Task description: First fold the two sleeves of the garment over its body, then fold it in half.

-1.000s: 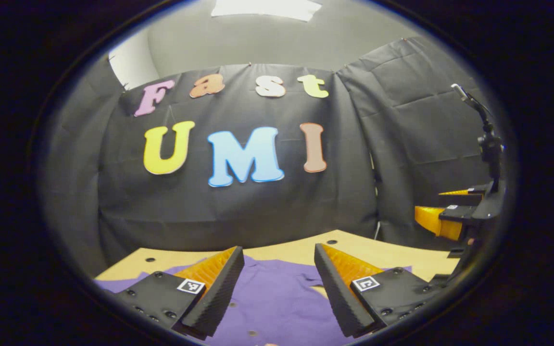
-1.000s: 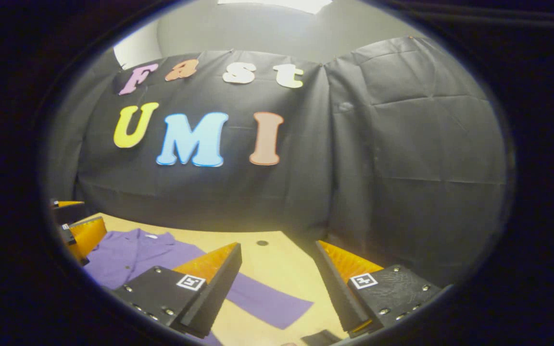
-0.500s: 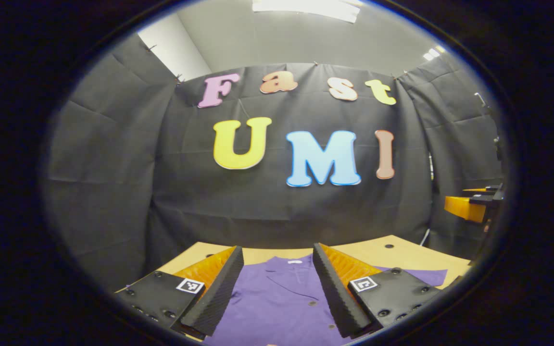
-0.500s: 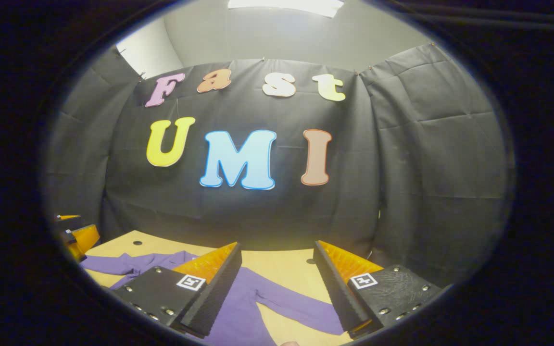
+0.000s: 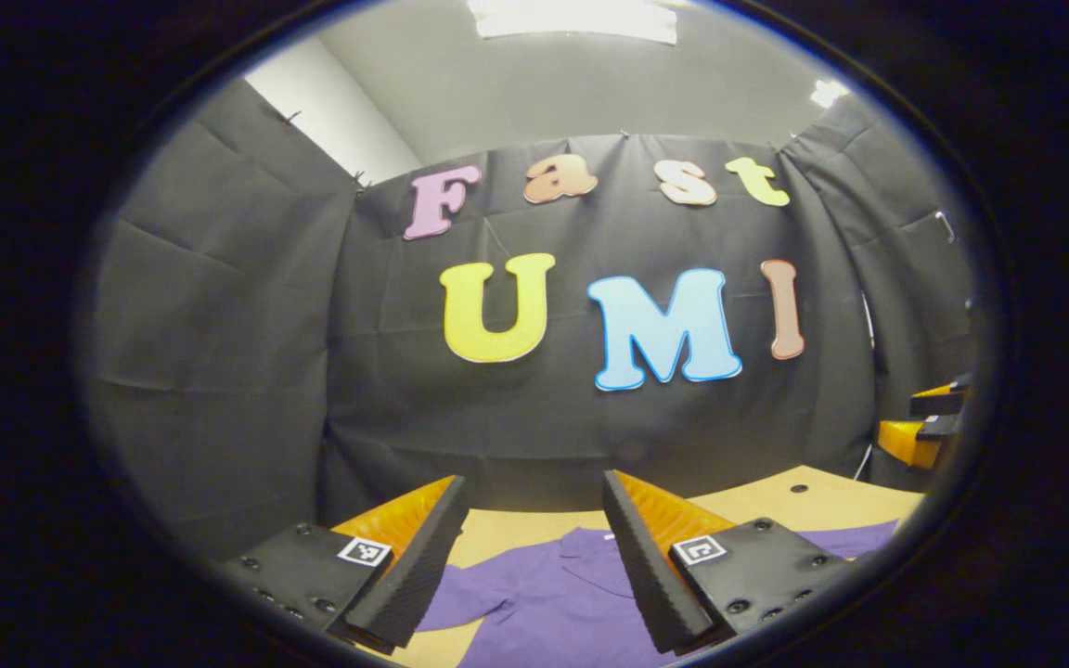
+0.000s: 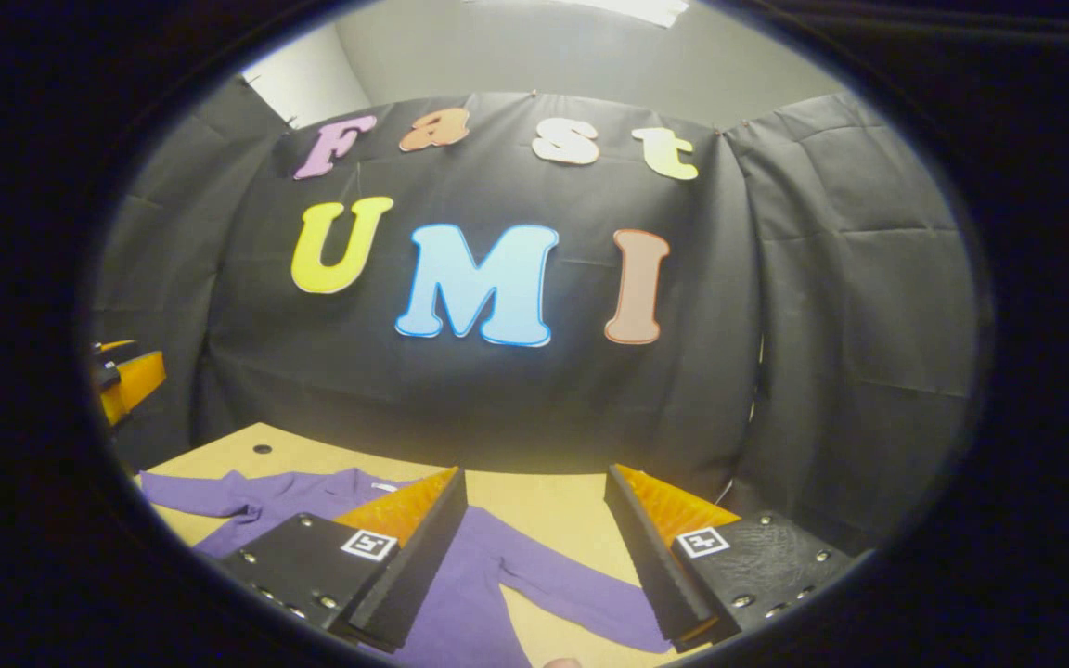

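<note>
A purple button shirt (image 5: 544, 598) lies flat on the wooden table (image 5: 776, 501), collar toward the far wall. In the left gripper view my left gripper (image 5: 534, 557) hangs open above the shirt's collar and left shoulder, holding nothing. In the right gripper view the shirt (image 6: 470, 594) spreads below my right gripper (image 6: 534, 557), which is open and holds nothing. Its right sleeve (image 6: 581, 598) stretches out toward the lower right and its left sleeve (image 6: 191, 487) reaches toward the left. The other gripper shows at the edge of each view, the right gripper (image 5: 915, 436) and the left gripper (image 6: 126, 380).
The table (image 6: 544, 506) ends close to the black cloth wall behind it. Small dark holes (image 5: 792, 488) dot the table top, one hole (image 6: 262, 449) at its far left corner.
Both cameras have swung across the scene, so the wall shifted right in each view. The shirt's left shoulder and bare table now show under my left gripper. Both grippers stayed open.
</note>
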A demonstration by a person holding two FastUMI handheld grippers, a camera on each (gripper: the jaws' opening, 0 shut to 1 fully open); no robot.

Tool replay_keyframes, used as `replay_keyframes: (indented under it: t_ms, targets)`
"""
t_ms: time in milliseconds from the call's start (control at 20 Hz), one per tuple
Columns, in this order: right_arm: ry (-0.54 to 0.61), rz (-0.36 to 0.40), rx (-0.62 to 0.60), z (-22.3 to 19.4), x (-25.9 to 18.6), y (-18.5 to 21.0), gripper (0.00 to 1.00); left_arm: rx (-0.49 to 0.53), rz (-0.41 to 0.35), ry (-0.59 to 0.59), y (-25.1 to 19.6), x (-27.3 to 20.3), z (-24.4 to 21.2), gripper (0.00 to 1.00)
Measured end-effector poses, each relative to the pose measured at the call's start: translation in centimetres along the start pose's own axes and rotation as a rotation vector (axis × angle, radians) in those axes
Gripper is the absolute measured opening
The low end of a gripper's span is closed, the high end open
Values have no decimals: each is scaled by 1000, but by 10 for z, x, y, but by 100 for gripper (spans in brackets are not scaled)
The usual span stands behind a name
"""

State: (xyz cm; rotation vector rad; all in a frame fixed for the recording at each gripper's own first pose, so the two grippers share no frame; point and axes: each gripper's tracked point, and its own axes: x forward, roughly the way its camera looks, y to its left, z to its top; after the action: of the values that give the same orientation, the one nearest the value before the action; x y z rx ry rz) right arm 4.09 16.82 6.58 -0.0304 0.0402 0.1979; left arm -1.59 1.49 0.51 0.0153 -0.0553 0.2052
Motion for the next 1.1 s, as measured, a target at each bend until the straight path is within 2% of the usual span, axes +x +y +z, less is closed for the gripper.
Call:
replay_keyframes:
  t_ms: [250,550,700,750,850,1100]
  targets:
    - [39,-85,34,-15,7,-14,94,16,-75,4,-4,-5,-1,93]
    - [173,-190,39,-63,18,-43,94,18,-118,52,-5,-7,-6,95]
    - [249,-233,46,-94,24,-60,94,14,-102,95,4,-1,-18,92]
    - [266,-250,48,-103,25,-67,94,17,-95,101,5,0,-21,97]
    - [307,-292,50,-123,28,-83,94,32,-76,106,11,3,-23,93]
    - [480,-360,115,-192,26,-117,94,33,-35,130,24,4,-27,93]
